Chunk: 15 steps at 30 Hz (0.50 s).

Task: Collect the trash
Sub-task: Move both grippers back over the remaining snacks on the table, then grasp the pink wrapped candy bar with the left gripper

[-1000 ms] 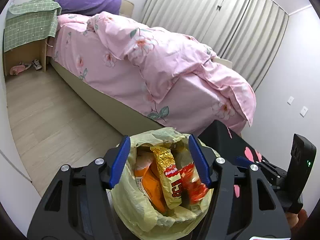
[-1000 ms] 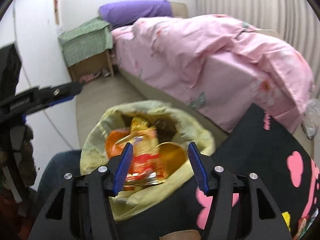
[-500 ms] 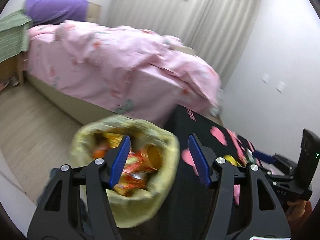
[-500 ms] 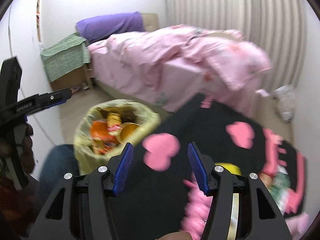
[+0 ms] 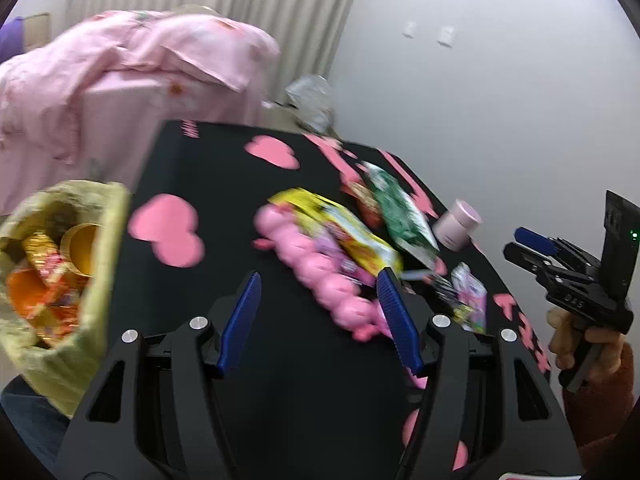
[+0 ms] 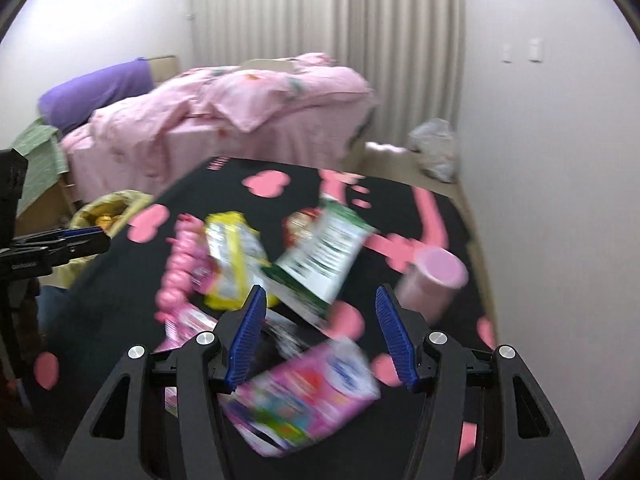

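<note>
Snack wrappers lie on a black table with pink hearts (image 5: pixel 224 184): a yellow wrapper (image 5: pixel 340 228) (image 6: pixel 234 256), a green wrapper (image 5: pixel 400 208) (image 6: pixel 328 252), a pink wrapper (image 6: pixel 308 396) (image 5: pixel 470 300), and a pink caterpillar toy (image 5: pixel 316 268) (image 6: pixel 180 268). A bin with a yellow bag (image 5: pixel 60 272) (image 6: pixel 108 208), full of wrappers, stands at the table's left edge. My left gripper (image 5: pixel 318 280) is open and empty above the toy. My right gripper (image 6: pixel 320 296) is open and empty above the wrappers, and shows at the right in the left wrist view (image 5: pixel 532 244).
A pink cup (image 5: pixel 458 226) (image 6: pixel 430 280) stands at the table's right. A bed with a pink duvet (image 6: pixel 240 120) lies behind the table. A clear plastic bag (image 6: pixel 434 146) sits on the floor by the wall.
Both grippers have swung right from over the bin to over the table. The wrappers and toy have come into view. Both grippers stayed open.
</note>
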Motion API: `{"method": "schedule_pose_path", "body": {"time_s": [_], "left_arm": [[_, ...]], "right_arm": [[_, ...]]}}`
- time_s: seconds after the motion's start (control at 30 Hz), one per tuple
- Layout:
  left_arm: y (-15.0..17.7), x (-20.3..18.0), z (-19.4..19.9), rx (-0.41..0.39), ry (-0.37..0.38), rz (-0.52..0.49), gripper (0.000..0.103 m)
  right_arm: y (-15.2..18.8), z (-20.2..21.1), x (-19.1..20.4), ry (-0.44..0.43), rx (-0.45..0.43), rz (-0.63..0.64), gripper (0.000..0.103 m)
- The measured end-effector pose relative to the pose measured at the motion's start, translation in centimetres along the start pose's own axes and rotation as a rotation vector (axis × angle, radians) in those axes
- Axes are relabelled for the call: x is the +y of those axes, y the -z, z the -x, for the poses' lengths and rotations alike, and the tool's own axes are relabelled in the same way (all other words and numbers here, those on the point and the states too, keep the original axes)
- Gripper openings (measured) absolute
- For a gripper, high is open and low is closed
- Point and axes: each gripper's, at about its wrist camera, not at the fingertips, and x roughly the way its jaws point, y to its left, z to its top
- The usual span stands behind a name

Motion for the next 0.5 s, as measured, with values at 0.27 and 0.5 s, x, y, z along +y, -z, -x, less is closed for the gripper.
{"method": "schedule_pose_path", "body": {"time_s": [0.27,0.5], "left_arm": [[1.2,-3.9,-3.1,0.09,0.058,-0.026,0.057],[2.3,-6.0,-3.9,0.131,0.086,-0.078,0.057]], "right_arm": [[4.0,-0.1,-2.2,0.029,0.042,-0.075,0.054],[5.8,-0.1,-2.8,0.056,0.091,-0.093,0.054]]}}
